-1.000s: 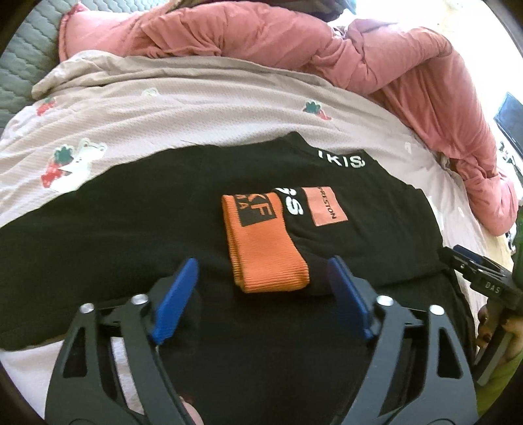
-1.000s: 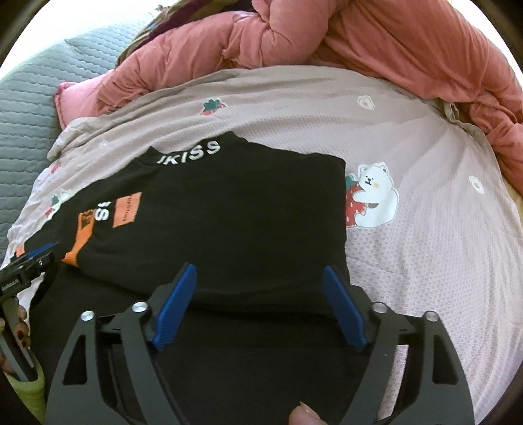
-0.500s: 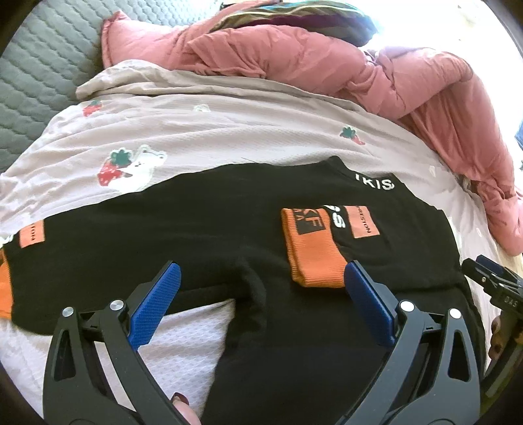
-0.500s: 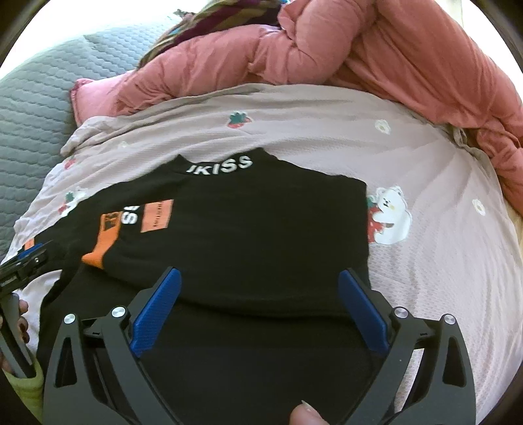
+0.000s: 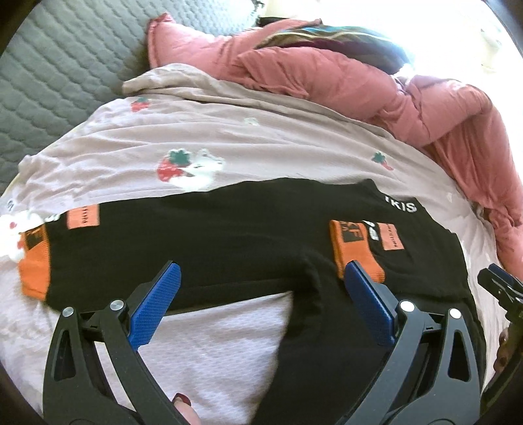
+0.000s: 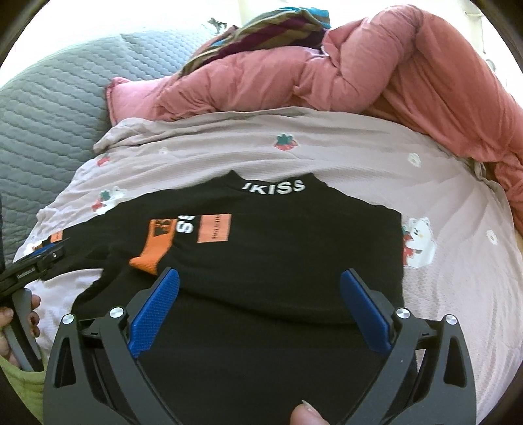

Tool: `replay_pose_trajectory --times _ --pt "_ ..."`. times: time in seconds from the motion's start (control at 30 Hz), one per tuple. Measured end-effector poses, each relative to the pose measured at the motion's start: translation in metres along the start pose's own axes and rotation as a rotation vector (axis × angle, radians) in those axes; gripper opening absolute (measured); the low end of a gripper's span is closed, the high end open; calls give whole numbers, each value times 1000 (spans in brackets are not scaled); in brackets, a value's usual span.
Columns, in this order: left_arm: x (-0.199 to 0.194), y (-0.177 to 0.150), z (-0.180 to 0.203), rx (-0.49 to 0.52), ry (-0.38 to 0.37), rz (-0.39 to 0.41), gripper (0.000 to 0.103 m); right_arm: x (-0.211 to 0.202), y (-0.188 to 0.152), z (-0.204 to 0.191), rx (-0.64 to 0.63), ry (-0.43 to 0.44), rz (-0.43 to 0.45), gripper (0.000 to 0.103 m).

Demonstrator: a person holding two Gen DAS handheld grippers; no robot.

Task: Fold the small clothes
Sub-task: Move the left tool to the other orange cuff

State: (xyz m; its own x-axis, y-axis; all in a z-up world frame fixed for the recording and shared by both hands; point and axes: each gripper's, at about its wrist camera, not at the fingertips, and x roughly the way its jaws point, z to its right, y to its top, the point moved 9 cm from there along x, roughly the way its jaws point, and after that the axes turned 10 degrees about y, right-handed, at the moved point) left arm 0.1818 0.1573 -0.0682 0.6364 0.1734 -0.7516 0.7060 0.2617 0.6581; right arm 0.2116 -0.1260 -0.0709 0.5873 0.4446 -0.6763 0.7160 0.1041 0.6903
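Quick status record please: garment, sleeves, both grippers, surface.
garment: black top, lying flat, white lettering at the collar
right sleeve: folded across the chest, orange cuff on the body
left sleeve: spread out sideways, orange cuff on the sheet
left gripper: open, holding nothing
right gripper: open, holding nothing
surface: printed sheet; pink quilt behind

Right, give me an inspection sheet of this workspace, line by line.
Surface: pale pink bedsheet with strawberry and bear prints, wrinkled.
Job's things: black long-sleeved top with orange cuffs, right sleeve folded across the body, left sleeve spread out.
Clutter: crumpled pink quilt; striped multicoloured cloth behind it.
Grippers: left gripper and right gripper open, holding nothing.
Cables: nothing seen.
Surroundings: grey quilted cover beside the sheet.
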Motion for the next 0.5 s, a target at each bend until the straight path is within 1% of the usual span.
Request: replay_pose_trajectory --times 0.17,0.5 --pt "-6 1 -22 -31 36 13 94 1 2 -18 -24 23 1 98" --pt "-19 4 -57 -89 73 36 94 5 7 -51 -74 55 4 98"
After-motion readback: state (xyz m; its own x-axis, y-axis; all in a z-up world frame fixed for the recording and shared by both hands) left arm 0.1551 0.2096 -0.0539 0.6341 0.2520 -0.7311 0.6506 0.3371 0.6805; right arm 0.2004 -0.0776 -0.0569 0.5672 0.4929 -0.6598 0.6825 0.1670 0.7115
